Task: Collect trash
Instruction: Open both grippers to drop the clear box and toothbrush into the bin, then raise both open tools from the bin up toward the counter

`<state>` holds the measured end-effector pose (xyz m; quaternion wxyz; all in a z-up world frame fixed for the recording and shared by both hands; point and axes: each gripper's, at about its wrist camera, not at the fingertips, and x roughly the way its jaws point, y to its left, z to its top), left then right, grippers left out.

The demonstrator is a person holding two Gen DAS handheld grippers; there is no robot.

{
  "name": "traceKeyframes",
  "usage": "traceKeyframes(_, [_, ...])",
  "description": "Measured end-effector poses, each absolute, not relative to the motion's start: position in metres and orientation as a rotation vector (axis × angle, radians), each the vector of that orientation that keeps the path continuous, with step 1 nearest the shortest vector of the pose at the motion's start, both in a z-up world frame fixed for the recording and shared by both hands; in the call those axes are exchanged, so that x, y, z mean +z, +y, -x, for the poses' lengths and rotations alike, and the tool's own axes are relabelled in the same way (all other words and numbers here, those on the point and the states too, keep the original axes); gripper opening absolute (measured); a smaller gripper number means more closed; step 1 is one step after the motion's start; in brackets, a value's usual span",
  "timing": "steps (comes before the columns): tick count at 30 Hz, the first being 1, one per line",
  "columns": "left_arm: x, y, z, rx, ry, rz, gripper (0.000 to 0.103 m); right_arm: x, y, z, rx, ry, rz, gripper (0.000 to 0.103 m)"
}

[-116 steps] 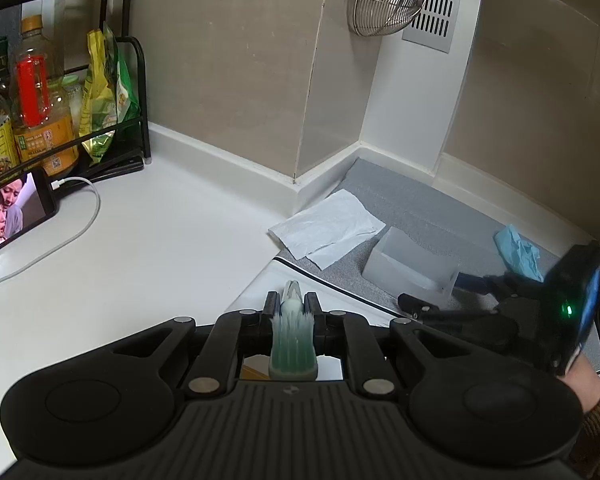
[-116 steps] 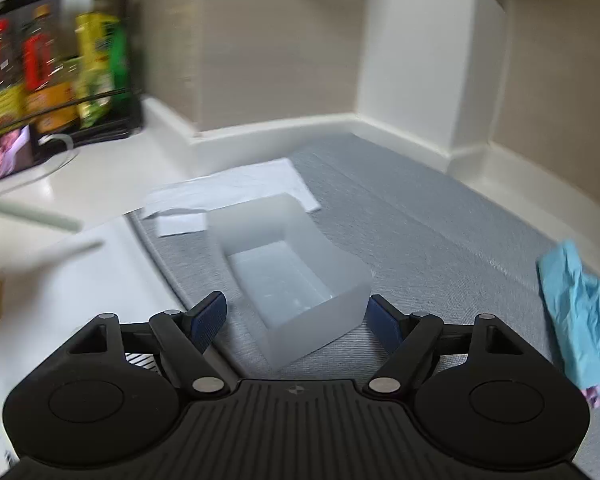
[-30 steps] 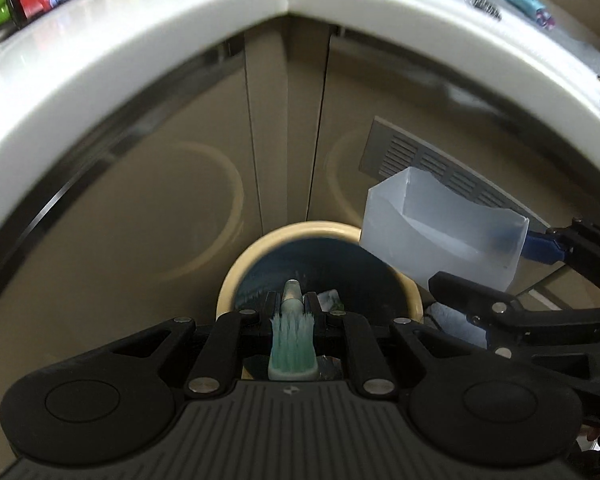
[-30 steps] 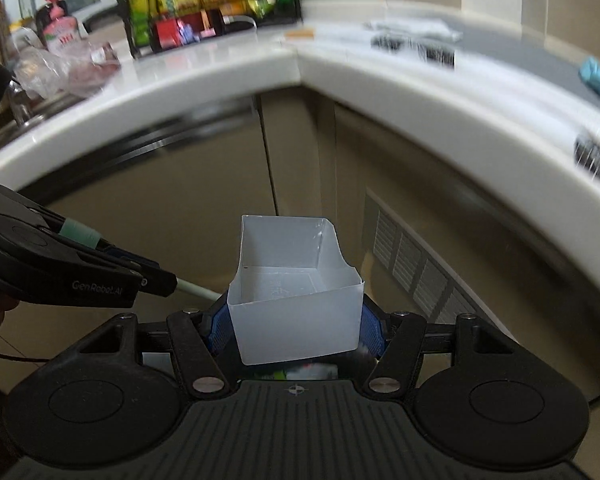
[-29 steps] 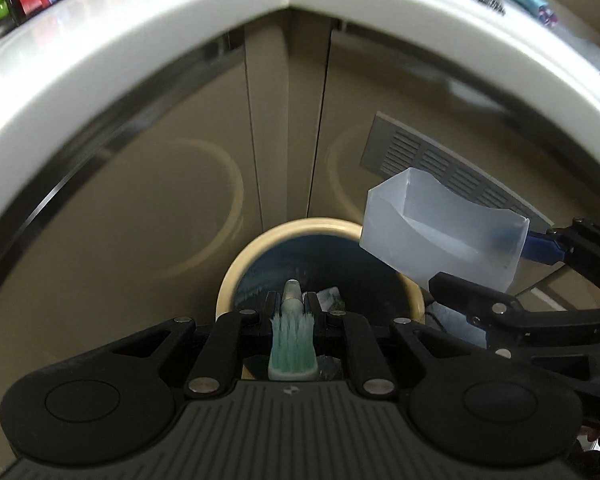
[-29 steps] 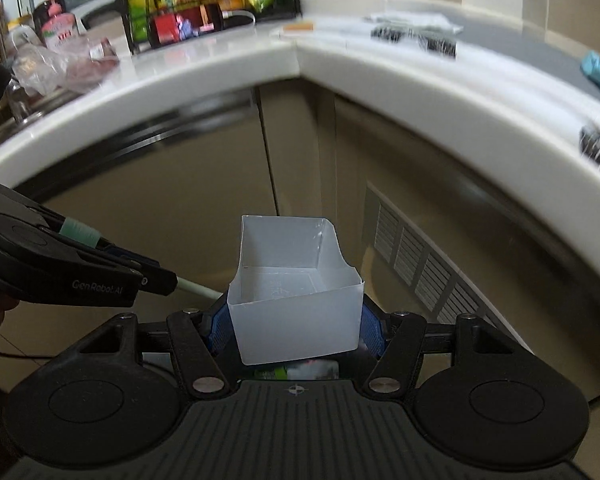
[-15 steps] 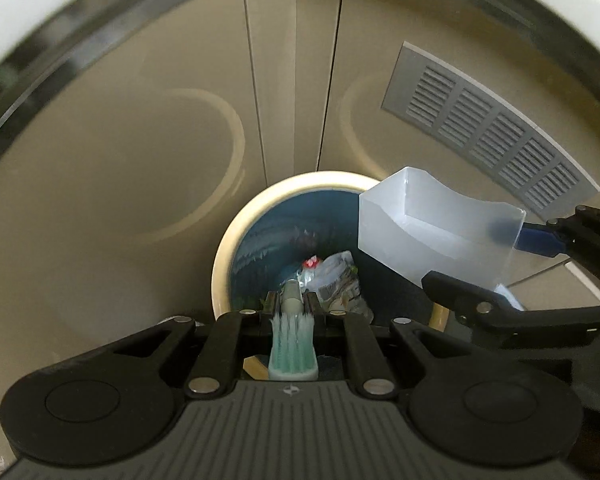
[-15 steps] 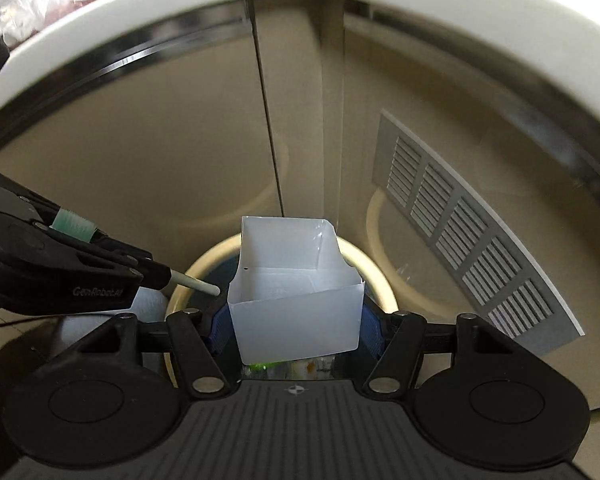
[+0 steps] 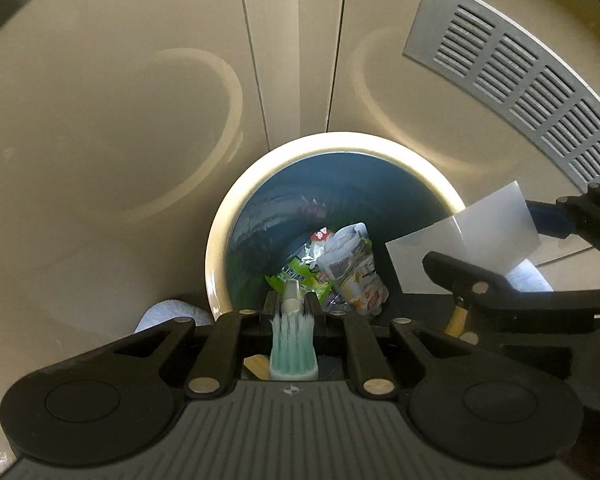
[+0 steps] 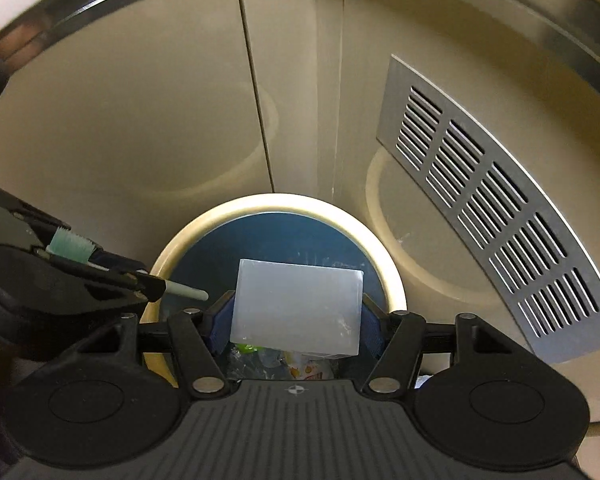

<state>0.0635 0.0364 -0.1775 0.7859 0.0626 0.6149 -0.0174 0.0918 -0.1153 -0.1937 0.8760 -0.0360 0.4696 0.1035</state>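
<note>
Left gripper (image 9: pixel 291 305) clamped on a toothbrush (image 9: pixel 293 350), handle tip over the bin (image 9: pixel 236 216) at its near-left rim. Right gripper (image 10: pixel 294 322) clamped on a clear box (image 10: pixel 296 306) over the bin's right side. Wrappers (image 9: pixel 340 268) lie at the bin's bottom.

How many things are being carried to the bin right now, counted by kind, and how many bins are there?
Toothbrush, held in the left gripper: 1
Translucent plastic box, held in the right gripper: 1
Round bin with wrappers inside: 1
Total: 3

Toothbrush (image 9: pixel 293 350) sat clamped in left claw (image 9: pixel 292 304); translucent box (image 10: pixel 296 306) in right claw (image 10: pixel 296 320), above bin (image 9: pixel 236 216).
</note>
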Motion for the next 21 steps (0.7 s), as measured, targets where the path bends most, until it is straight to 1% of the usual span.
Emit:
traceKeyframes(7, [-0.191,0.04,-0.07,-0.022,1.355,-0.131,0.013,-0.201,-0.112,-0.107,0.185,0.99,0.066,0.065])
traceKeyframes(8, [-0.191,0.04,-0.071,-0.02,1.353,-0.13,0.018,-0.2,-0.112,-0.106,0.181,0.989,0.065,0.065])
traceKeyframes(10, [-0.193,0.039,-0.073,-0.016,1.352,-0.127,0.042,-0.198,-0.115,-0.106,0.166,0.988,0.061,0.066])
traceKeyframes(11, [-0.192,0.04,-0.073,-0.017,1.349,-0.127,0.049,-0.199,-0.116,-0.105,0.155,0.99,0.061,0.066])
traceKeyframes(13, [-0.194,0.042,-0.075,-0.006,1.355,-0.127,0.083,-0.199,-0.12,-0.106,0.132,0.998,0.04,0.066])
traceKeyframes(14, [-0.194,0.045,-0.075,0.005,1.355,-0.119,0.088,-0.198,-0.124,-0.107,0.118,1.0,0.027,0.069])
traceKeyframes(15, [-0.194,0.048,-0.075,0.002,1.355,-0.1,0.09,-0.197,-0.128,-0.108,0.108,1.001,0.013,0.077])
traceKeyframes(16, [-0.194,0.05,-0.075,-0.005,1.365,-0.082,0.094,-0.196,-0.13,-0.109,0.104,0.999,-0.003,0.081])
traceKeyframes(18, [-0.194,0.053,-0.076,-0.002,1.379,-0.057,0.1,-0.195,-0.136,-0.108,0.1,0.993,-0.02,0.083])
traceKeyframes(21, [-0.191,0.053,-0.075,0.001,1.376,-0.056,0.101,-0.19,-0.14,-0.105,0.096,0.982,-0.013,0.085])
